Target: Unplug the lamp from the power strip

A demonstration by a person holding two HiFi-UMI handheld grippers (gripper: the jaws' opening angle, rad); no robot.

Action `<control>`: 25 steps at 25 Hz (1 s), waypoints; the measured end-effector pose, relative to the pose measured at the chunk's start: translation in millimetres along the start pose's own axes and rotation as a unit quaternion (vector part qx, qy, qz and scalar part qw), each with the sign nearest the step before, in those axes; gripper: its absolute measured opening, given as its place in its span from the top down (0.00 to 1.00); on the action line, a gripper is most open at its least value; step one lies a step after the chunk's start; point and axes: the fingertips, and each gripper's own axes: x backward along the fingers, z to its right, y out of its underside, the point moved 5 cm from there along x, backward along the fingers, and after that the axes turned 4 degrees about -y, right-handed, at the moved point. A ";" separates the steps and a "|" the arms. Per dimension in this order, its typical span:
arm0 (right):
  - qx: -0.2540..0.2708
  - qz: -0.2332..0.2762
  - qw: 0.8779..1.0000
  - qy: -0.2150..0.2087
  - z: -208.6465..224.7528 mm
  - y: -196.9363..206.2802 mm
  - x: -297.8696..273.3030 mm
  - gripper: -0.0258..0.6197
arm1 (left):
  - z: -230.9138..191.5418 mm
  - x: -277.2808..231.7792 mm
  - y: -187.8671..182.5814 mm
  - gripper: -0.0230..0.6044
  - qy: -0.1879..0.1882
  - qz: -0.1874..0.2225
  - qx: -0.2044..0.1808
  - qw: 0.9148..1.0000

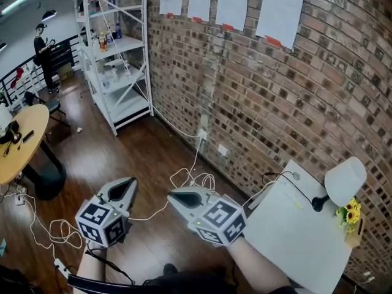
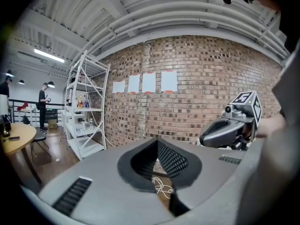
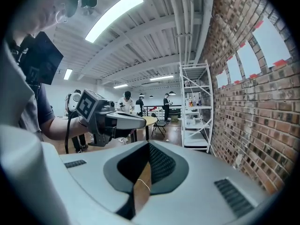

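Note:
The lamp [image 1: 345, 179] has a white shade and a black base and stands on the white table [image 1: 294, 237] at the right. A thin black cable [image 1: 288, 179] runs from it over the table's far edge. White cords [image 1: 195, 177] lie looped on the wooden floor below the wall socket [image 1: 202, 133]. What looks like a white power strip [image 1: 61, 267] lies on the floor at the bottom left. My left gripper [image 1: 127, 181] [image 2: 157, 140] and right gripper [image 1: 173, 195] [image 3: 149, 144] hover side by side above the floor, left of the table. Both are shut and hold nothing.
A brick wall [image 1: 275, 90] with paper sheets runs along the right. A white shelf rack [image 1: 116, 60] stands against it further back. A round wooden table [image 1: 21, 139] sits at the left, with more cords [image 1: 58, 231] beneath. Yellow flowers [image 1: 350, 213] stand beside the lamp. A person [image 1: 43, 48] stands far back.

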 end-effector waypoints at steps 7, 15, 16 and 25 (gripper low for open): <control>0.011 0.003 1.000 -0.013 -23.7 -6.2 -35.7 0.96 | -27.6 23.8 9.1 0.95 0.000 -0.002 -0.004 1.000; 0.029 0.007 1.000 -0.002 -45.0 -8.2 -54.3 0.96 | -49.6 33.6 29.2 0.95 -0.022 -0.023 0.009 0.999; 0.024 0.008 1.000 0.005 -43.4 -8.9 -54.3 0.96 | -49.5 32.9 30.0 0.95 -0.023 -0.031 0.003 0.999; 0.004 0.009 1.000 0.001 -28.7 -8.9 -60.1 0.96 | -39.4 23.8 26.1 0.95 -0.014 -0.054 -0.026 0.998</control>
